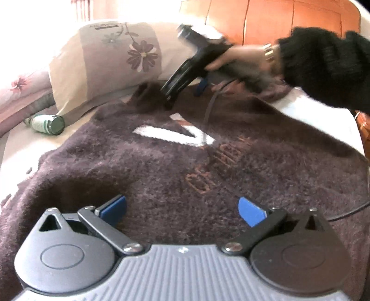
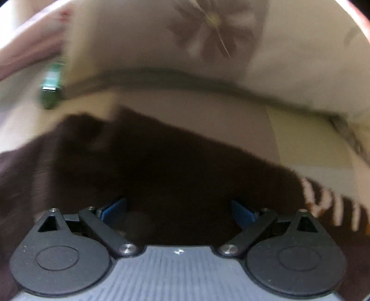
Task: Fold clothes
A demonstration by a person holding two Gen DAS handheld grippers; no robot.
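Observation:
A dark brown fuzzy sweater [image 1: 185, 166] with a white V mark and orange lettering lies spread on the bed. My left gripper [image 1: 182, 209] hovers open over its near part, with nothing between the blue pads. At the sweater's far edge, a hand in a black sleeve holds my right gripper [image 1: 185, 92], tilted down at the fabric. In the blurred right wrist view the right gripper [image 2: 178, 211] stands wide open just above the dark sweater [image 2: 150, 162]; no cloth is pinched between its blue pads [image 2: 114, 208].
A floral pillow [image 1: 111, 60] lies beyond the sweater, below an orange headboard [image 1: 277, 20]. A green-capped bottle [image 1: 47, 123] rests on the sheet at the left; it also shows as the green bottle [image 2: 52, 90]. A thin cable [image 1: 210, 106] crosses the far cloth.

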